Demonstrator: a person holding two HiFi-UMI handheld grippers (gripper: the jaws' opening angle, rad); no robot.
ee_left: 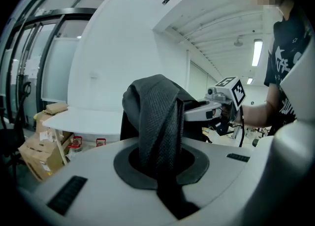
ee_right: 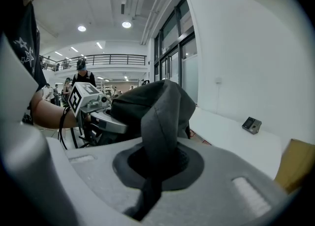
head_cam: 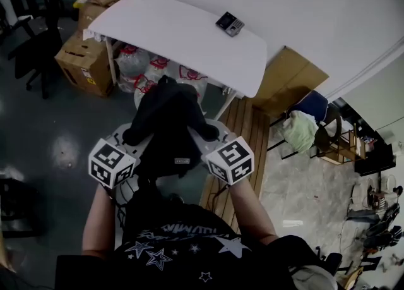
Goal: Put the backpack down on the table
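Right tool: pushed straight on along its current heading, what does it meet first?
The right tool carries the backpack ahead of it; beyond that, probably the white table, though depth is unclear.

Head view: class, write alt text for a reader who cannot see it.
A black fabric backpack is held up between the left gripper and right gripper, each shut on its fabric, near the edge of a white rounded table. A small dark device lies on the table.
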